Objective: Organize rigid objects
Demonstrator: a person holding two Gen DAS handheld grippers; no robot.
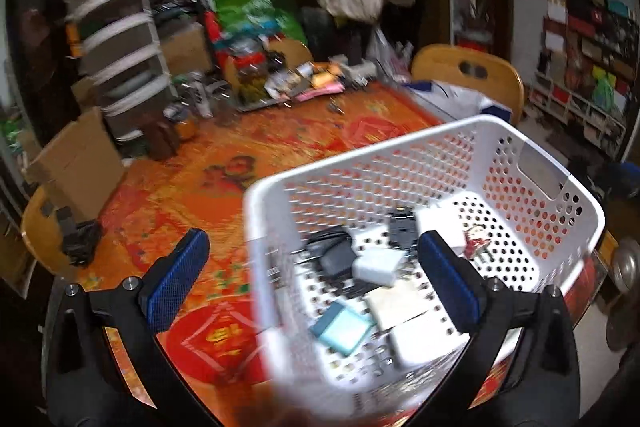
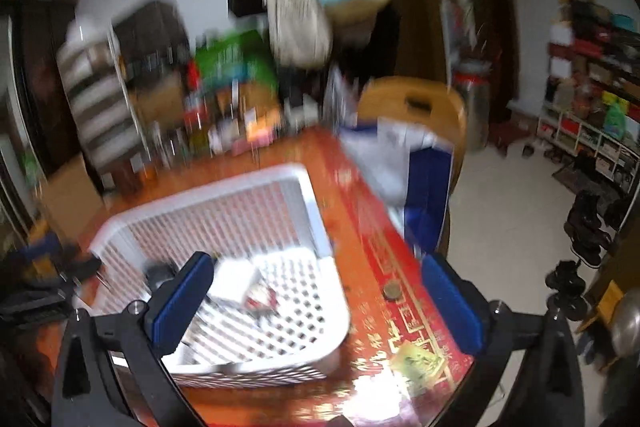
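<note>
Both my grippers stand wide with nothing between the pads: the left gripper frames the near corner of the white perforated basket at lower right of its frame, and the right gripper hangs over the basket at lower left of its own. The small hard pieces already lie in the basket: a white charger block, a dark adapter just beside it, a teal-edged flat box and white cards or boxes touching one another. I judge them light, stiff and smooth-sided, so I would pinch each across its 2 flat faces; the basket itself should flex a little, best taken at the rim or the handle slot. More clutter lies along the far edge of the orange-red tablecloth, too blurred to name, and the right view is smeared throughout.
</note>
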